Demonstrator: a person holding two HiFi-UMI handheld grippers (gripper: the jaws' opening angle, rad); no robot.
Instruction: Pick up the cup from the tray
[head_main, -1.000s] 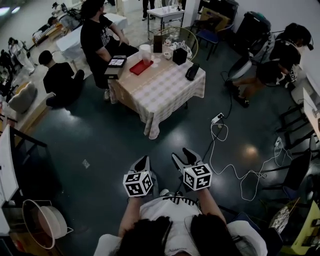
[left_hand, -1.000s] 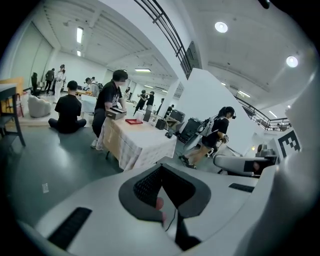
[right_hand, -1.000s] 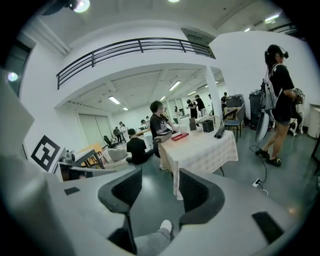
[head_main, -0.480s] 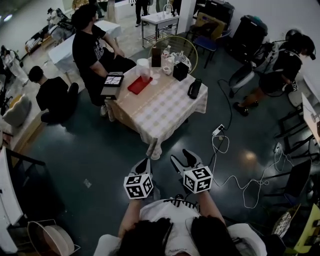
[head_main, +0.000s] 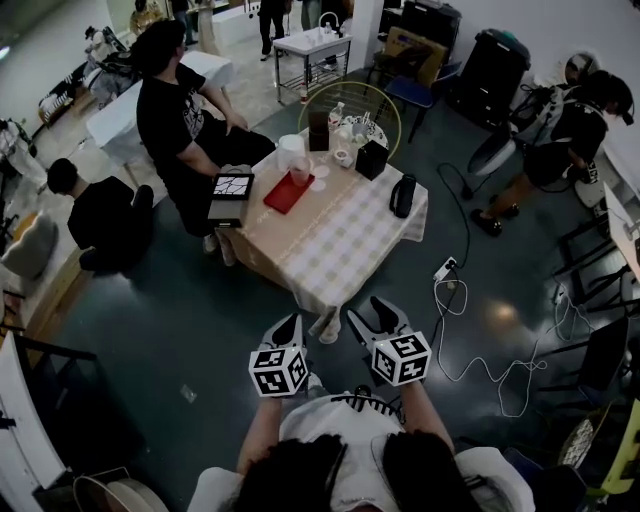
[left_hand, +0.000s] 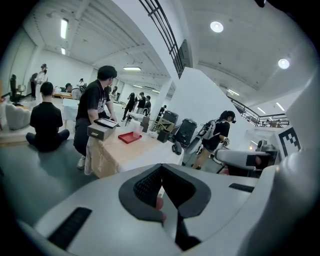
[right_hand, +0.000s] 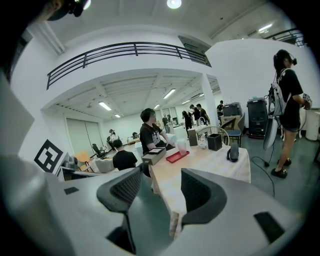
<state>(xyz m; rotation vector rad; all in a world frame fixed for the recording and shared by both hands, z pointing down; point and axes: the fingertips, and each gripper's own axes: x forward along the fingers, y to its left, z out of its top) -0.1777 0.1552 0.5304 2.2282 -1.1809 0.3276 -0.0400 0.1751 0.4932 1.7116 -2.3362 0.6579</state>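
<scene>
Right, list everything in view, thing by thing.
table: one, pale checked cloth, mid-floor
tray: one, red, table's far left
cup: one, clear, on tray
box: one, grey, table's left edge
jug-like item: one, black, table's right edge
seated person: one, black top, beside table
floor sitter: one, black top, far left
standing person: one, dark clothes, far right
power strip: one, white, floor right
left gripper: one, grey, lower centre, shut
right gripper: one, grey, lower centre, open
</scene>
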